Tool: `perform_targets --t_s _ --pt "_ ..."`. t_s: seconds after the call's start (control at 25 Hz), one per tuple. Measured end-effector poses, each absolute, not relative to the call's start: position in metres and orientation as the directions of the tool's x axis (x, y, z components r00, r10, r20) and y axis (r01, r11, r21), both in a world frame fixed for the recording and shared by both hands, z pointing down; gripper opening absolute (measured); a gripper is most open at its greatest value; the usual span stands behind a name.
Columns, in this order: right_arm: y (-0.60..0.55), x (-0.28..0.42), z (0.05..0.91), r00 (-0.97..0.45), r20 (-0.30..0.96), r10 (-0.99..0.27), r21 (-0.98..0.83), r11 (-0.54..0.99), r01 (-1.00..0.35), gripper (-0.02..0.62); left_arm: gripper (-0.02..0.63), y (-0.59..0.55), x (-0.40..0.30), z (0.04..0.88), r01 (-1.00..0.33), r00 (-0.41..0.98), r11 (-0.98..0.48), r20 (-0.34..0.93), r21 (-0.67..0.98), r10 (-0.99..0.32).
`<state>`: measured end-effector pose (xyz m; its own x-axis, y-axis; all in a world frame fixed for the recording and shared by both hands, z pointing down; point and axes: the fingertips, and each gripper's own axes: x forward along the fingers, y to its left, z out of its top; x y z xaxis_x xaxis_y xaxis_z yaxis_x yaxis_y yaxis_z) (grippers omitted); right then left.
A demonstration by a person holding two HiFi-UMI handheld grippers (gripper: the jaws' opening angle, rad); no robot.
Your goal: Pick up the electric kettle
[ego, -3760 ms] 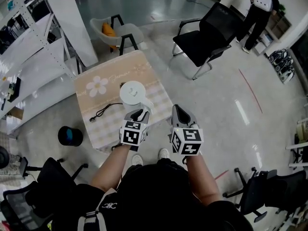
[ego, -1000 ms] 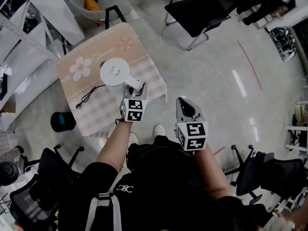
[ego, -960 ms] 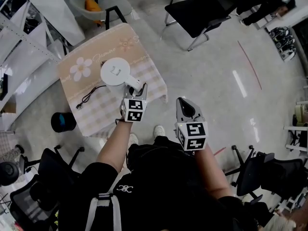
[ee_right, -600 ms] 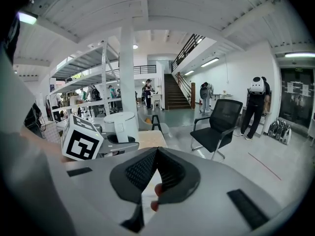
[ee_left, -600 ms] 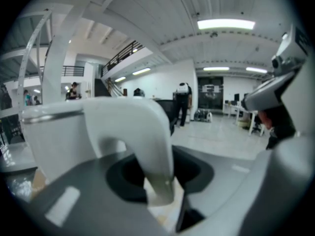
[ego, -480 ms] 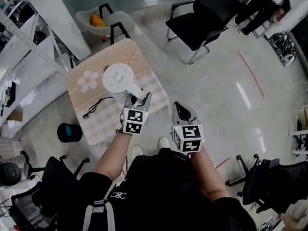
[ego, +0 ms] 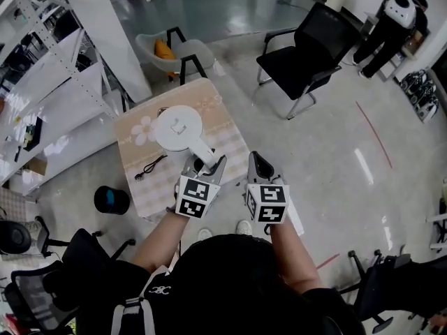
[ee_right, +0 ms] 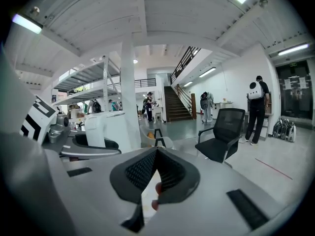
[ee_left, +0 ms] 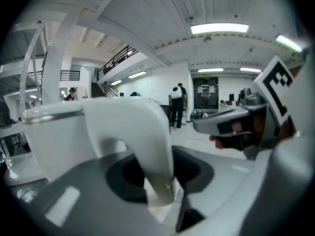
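The white electric kettle [ego: 179, 129] hangs above the flower-print table [ego: 227, 137], seen from above with its round lid up. My left gripper [ego: 208, 165] is shut on its curved handle [ee_left: 150, 146], which fills the gap between the jaws in the left gripper view, with the kettle body [ee_left: 59, 136] to its left. My right gripper [ego: 257, 161] is beside it to the right, apart from the kettle, its pads meeting at the tips [ee_right: 156, 150] with nothing held. The kettle [ee_right: 101, 129] also shows at the left of the right gripper view.
A black power cord [ego: 148, 166] lies on the table's left part. A black office chair [ego: 307, 47] stands at the back right, a grey chair [ego: 174, 51] behind the table, white shelving [ego: 49, 96] at the left. A dark round bin [ego: 112, 199] sits on the floor.
My left gripper has risen with the kettle in its jaws, so the kettle looks larger and nearer. The right gripper has risen a little too and stays shut.
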<state>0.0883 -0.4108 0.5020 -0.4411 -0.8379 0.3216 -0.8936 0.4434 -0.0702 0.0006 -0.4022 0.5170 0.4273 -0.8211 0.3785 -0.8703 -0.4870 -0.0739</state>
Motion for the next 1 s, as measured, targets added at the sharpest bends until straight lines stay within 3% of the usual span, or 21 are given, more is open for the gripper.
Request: perform_targets --t_s 1.0 --pt "-0.408 0.054 0.493 -0.483 0.289 -0.827 -0.085 0.48 -0.873 -0.005 0.133 -0.384 -0.011 0.504 -0.88 0.425 -0.473 0.373 -0.045 -0.825"
